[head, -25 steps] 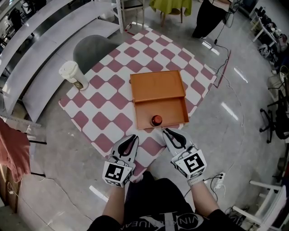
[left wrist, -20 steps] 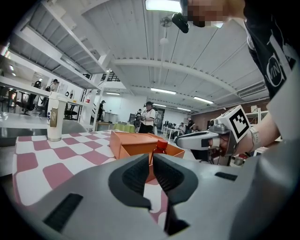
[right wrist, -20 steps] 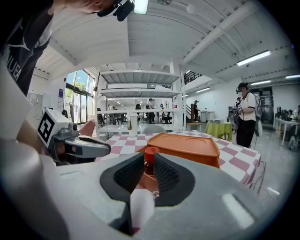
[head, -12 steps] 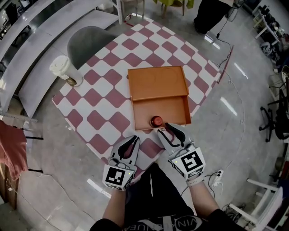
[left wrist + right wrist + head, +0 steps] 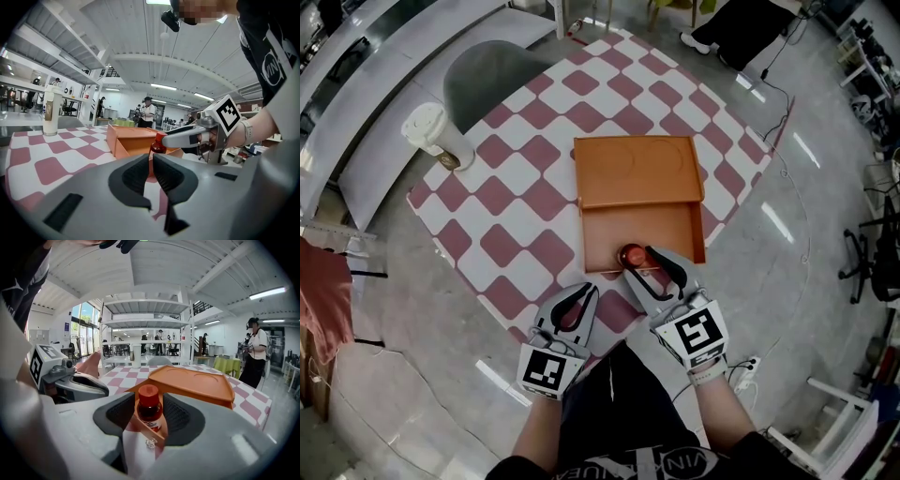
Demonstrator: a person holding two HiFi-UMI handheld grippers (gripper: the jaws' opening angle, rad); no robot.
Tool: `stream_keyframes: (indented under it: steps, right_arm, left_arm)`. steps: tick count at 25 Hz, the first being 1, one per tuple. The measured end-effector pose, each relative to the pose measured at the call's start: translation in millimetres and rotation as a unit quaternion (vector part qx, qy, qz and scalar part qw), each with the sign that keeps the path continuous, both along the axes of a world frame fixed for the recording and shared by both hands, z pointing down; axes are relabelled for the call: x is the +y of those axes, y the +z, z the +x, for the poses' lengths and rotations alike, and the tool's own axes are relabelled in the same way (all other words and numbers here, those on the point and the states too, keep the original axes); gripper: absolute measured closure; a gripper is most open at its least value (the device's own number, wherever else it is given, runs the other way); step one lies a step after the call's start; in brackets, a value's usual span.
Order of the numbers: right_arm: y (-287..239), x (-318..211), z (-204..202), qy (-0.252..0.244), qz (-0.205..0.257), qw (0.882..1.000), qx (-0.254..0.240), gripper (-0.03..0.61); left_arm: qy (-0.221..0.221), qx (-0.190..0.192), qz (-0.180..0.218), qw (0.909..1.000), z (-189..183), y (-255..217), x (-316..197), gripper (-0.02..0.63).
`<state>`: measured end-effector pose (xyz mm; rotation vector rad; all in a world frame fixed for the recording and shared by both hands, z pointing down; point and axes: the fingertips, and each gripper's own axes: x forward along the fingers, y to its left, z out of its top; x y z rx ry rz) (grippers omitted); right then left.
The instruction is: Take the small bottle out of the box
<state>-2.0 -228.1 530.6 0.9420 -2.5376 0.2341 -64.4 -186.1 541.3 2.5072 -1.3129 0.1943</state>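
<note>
The orange box (image 5: 661,230) lies on the checked table, its lid (image 5: 637,171) slid back over the far half. A small brown bottle with a red cap (image 5: 630,254) stands upright in the open near end. My right gripper (image 5: 639,262) reaches over the box's near wall. Its jaws are opening, and the bottle (image 5: 149,409) stands between the pads with a little gap on each side. My left gripper (image 5: 578,298) rests lower left over the table's near edge, shut and empty. The left gripper view shows its pads (image 5: 151,159) together, the bottle (image 5: 158,143) beyond.
A tall white lidded cup (image 5: 431,131) stands at the table's far left corner. A grey chair (image 5: 492,70) sits behind the table. The checked cloth (image 5: 506,206) ends just in front of the grippers. A person (image 5: 255,352) stands far off to the right.
My right gripper has moved forward over the box's near wall and opened its jaws round the bottle. The left gripper has stayed where it was, still shut.
</note>
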Motion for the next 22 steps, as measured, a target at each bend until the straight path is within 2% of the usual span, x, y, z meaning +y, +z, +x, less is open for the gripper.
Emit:
stream_keyframes:
  steps: [4,14,18,22]
  right_arm:
    - [3,-4,-8,-0.007,-0.001,1.000,0.007,0.408]
    - [5,-11,-9,0.014,0.017,1.000,0.003,0.410]
    - [5,-10,-11,0.009,0.028,0.999,0.015,0.410]
    - [4,-10,-11,0.015,0.033,0.999,0.003,0.420]
  left_arm:
    - [-0.005,0.001,-0.001,1.0000,-3,0,-4,0.584]
    - [0.002,-0.005,0.005,1.0000,-1,1,-6,0.584]
    - [-0.003,0.005,-0.001,1.0000,-3,3,-6,0.584]
    - [-0.015,0.024,-0.007,0.9996,-7,2,-7,0.584]
